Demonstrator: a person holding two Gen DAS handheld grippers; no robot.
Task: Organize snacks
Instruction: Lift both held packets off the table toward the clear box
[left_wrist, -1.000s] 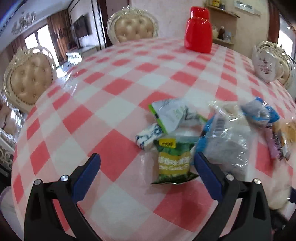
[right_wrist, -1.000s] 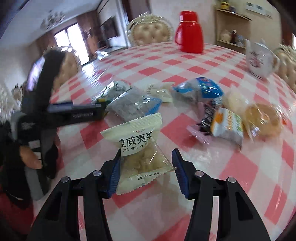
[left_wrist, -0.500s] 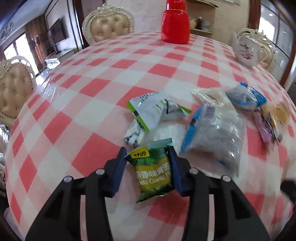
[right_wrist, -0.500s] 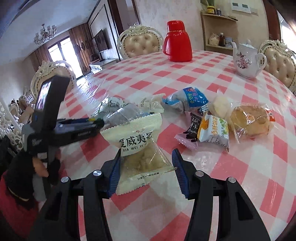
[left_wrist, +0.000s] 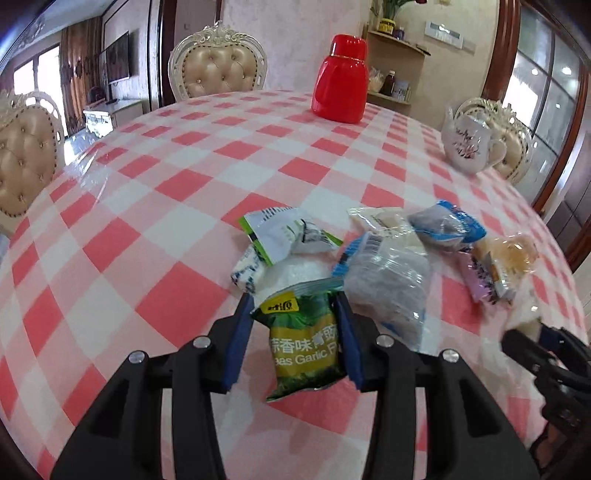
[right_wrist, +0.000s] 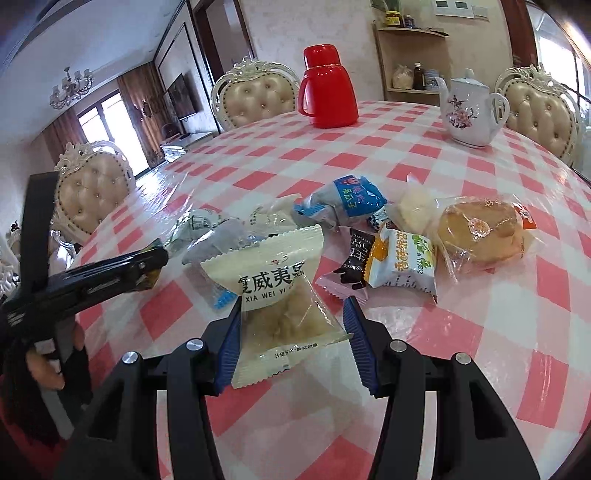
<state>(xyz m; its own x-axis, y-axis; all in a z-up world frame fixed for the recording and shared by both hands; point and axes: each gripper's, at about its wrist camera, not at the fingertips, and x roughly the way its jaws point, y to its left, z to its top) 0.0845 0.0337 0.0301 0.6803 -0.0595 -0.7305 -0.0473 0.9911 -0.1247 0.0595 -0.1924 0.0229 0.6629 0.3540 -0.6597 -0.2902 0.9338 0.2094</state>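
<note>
Red flask, one; white teapot, one.

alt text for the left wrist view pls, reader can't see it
The left gripper is shut on a green garlic-pea packet above a round table in a pink checked cloth. More wrapped snacks lie just beyond; a red flask and white teapot stand farther back.

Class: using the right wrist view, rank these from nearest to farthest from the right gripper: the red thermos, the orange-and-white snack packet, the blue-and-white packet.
From the right gripper:
1. Orange-and-white snack packet, just ahead, slightly right.
2. Blue-and-white packet, mid-table, in the pile.
3. Red thermos, far edge, by a chair.
</note>
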